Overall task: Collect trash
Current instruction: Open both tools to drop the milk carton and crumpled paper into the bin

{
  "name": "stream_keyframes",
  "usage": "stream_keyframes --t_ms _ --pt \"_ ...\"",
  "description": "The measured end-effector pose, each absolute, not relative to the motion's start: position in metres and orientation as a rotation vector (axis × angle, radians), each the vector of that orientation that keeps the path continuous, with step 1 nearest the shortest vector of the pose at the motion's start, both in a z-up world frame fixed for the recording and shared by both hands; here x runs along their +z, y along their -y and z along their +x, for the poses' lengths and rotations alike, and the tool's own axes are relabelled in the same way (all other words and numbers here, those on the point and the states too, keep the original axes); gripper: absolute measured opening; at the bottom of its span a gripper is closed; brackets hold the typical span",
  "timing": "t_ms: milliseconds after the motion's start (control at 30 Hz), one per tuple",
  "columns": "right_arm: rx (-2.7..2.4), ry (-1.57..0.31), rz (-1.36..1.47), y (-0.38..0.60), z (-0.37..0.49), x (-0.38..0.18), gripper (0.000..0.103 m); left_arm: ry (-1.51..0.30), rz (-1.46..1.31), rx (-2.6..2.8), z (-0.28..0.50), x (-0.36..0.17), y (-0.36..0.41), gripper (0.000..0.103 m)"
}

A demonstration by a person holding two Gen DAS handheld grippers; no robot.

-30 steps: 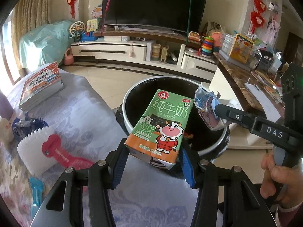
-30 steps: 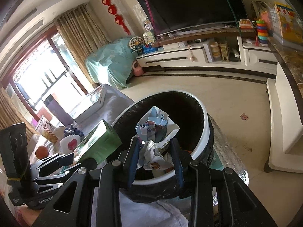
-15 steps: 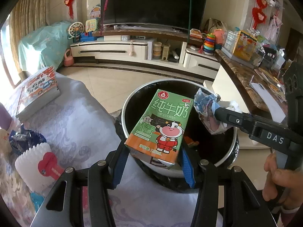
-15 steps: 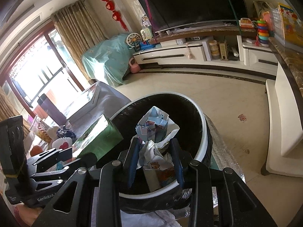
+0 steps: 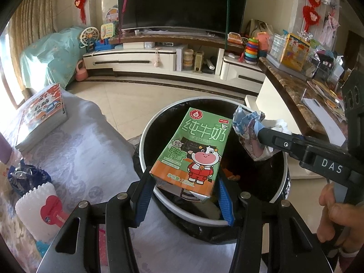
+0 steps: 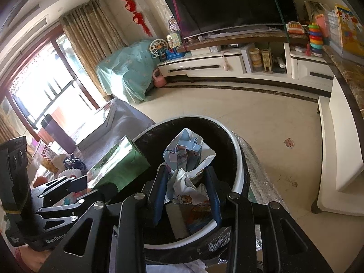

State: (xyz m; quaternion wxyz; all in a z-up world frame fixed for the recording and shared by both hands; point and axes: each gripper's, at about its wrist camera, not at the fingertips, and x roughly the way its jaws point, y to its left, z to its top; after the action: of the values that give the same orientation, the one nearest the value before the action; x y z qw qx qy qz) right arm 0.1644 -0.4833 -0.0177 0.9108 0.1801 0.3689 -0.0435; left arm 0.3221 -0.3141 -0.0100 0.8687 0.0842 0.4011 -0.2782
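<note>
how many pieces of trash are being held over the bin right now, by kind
milk carton, in the left gripper: 1
crumpled paper wrapper, in the right gripper: 1
total: 2, both held over the black trash bin

Two close claw-mounted views, both down over one bin.

Green and orange milk carton with a cartoon cow, pale blue printed crumpled wrapper, black bin with white rim, grey swirl-patterned tablecloth
</note>
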Motion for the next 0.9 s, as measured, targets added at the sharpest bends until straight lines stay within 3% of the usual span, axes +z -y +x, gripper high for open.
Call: stream_keyframes --t_ms 433,667,767,900 --pt "-0.095 -0.766 0.368 0.486 0.167 -0.016 0.038 -0.849 0.179 -0.571 0.327 -0.009 0.319 0.053" --pt "-0.112 -0.736 0.370 0.485 0.159 -0.005 0.071 -0.823 0.151 -0.552 0.315 -0.006 0.306 0.070" --pt "-0.120 -0.705 0.356 0.478 0.150 0.001 0.082 -0.817 0.141 -0.539 0.301 -0.009 0.295 0.071" --pt "-0.108 -0.680 0.357 0.465 0.139 0.005 0.087 -0.811 0.123 -0.511 0.278 -0.014 0.272 0.075"
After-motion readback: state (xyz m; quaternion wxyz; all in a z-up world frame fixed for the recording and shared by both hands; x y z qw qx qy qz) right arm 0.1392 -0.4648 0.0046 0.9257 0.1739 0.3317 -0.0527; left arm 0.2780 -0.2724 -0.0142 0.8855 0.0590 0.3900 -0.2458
